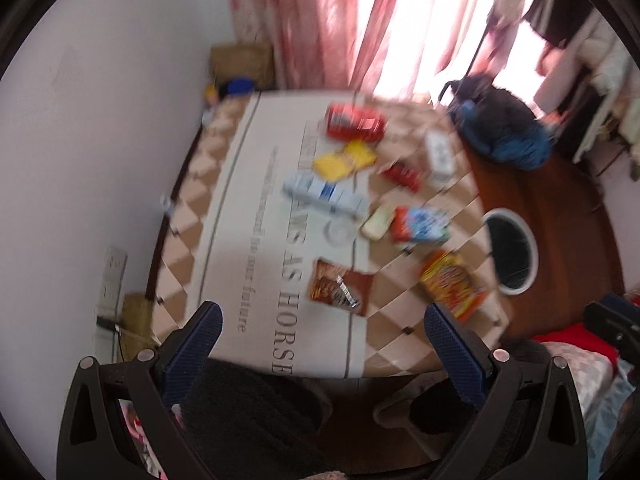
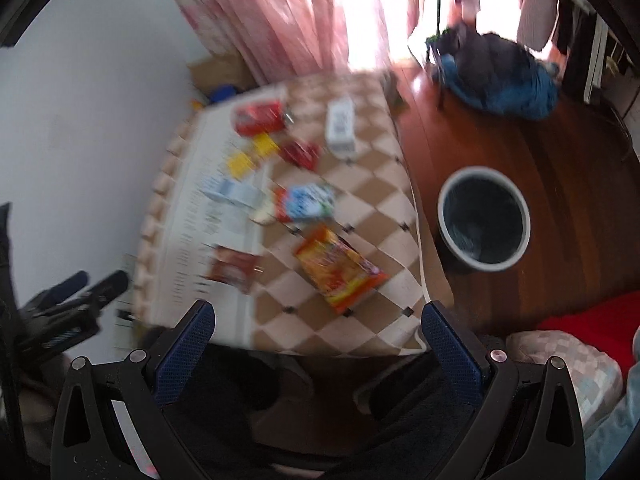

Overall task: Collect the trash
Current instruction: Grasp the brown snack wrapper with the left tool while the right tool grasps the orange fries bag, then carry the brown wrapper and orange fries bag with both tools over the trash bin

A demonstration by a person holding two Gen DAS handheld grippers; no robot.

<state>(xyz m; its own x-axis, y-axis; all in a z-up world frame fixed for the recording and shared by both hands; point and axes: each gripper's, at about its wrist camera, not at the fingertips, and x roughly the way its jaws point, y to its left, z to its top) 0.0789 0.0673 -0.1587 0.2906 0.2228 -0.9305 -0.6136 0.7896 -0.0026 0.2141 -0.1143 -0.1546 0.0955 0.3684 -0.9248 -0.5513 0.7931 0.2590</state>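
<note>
Both pictures are blurred by motion, so small print and fine detail cannot be read; a low bench (image 1: 248,264) covered by a checked cloth with printed lettering is seen from above in both views, and the trash is scattered across its top.

In the left wrist view the left tongs (image 1: 324,330) are held wide open above the near edge of the bench, with nothing between the blue-padded fingers (image 1: 192,356); ahead of them a brown wrapper (image 1: 340,288) lies nearest, an orange snack packet (image 1: 452,284) is seen near the right edge of the bench, and further off lie a red-and-blue packet (image 1: 420,226), a blue-and-white carton (image 1: 324,196), a yellow wrapper (image 1: 344,160), a small red wrapper (image 1: 402,176), a red box (image 1: 356,122) and a white box (image 1: 440,154); the items are apart from one another, save that a pale flat piece (image 1: 378,222) is just beside the red-and-blue packet.

In the right wrist view the right tongs (image 2: 318,326) are likewise spread wide and hold nothing; a round bin (image 2: 444,216) with a dark liner stands on the wooden floor (image 2: 560,152) just beside the right side of the bench, upright and open-topped; its inside is too dark and blurred for any contents to be made out.
</note>
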